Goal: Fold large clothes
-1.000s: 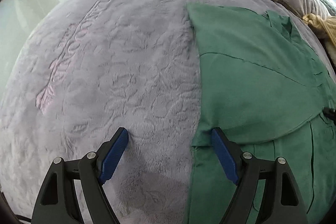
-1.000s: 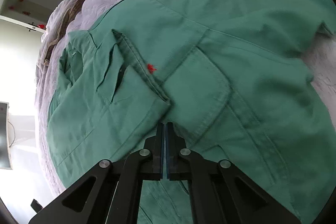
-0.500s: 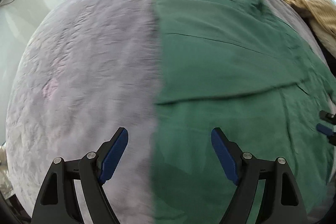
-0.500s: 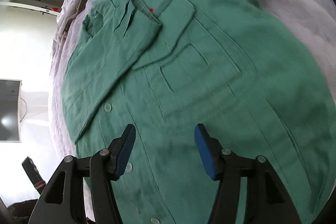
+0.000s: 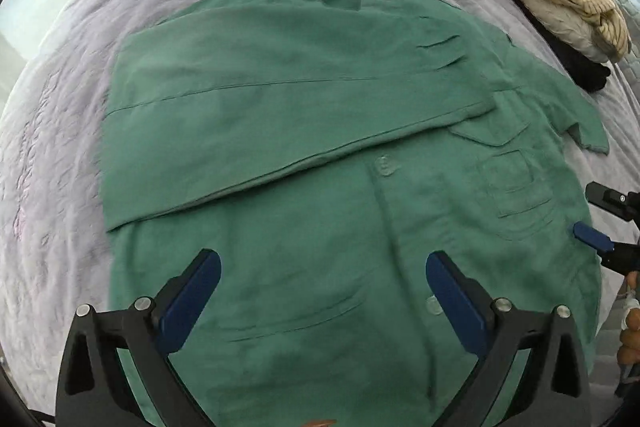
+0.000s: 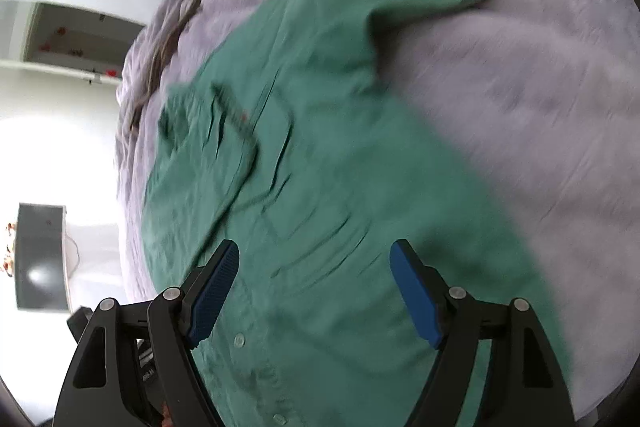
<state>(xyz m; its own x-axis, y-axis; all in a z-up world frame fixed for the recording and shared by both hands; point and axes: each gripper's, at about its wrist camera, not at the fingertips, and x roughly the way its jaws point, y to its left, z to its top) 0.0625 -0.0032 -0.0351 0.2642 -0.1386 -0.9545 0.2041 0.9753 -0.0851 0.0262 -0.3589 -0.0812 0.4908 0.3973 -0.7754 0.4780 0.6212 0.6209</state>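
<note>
Both grippers opening, empty, above green shirt (image 5: 320, 187)

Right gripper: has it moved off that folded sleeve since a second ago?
Yes. The right gripper has pulled back from the folded sleeve toward the green shirt's buttons, its jaws opening with nothing gripped.
</note>
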